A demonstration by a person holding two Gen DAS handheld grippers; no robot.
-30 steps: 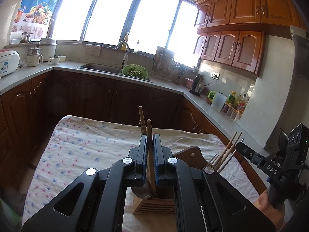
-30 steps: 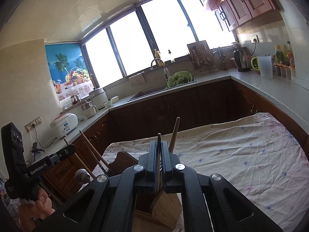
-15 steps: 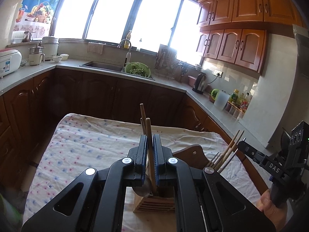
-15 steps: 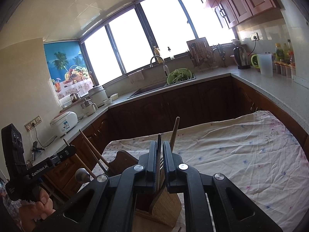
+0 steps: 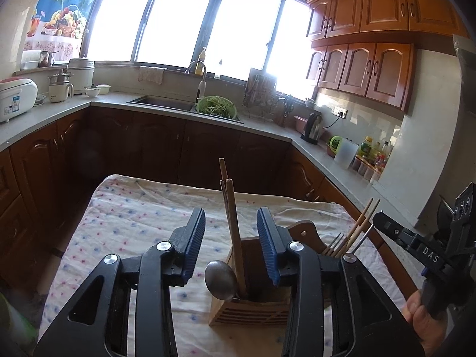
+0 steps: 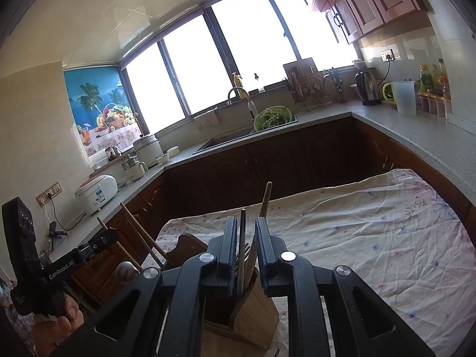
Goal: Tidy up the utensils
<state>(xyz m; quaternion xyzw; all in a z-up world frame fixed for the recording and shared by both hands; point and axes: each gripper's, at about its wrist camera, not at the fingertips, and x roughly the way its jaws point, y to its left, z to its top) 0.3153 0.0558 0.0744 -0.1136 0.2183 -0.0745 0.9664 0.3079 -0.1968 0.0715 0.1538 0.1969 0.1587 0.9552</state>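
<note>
Wooden spoon handle (image 5: 233, 223) upright between parted left claw (image 5: 231, 248) fingers.

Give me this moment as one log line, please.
left hand-held gripper: open, around upright wooden-handled spoon | right hand-held gripper: open, around dark-handled fork | both utensils stand in slatted wooden holder

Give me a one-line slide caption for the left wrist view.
Left gripper open above the wooden utensil holder, a wooden-handled spoon standing free between its fingers.
</note>
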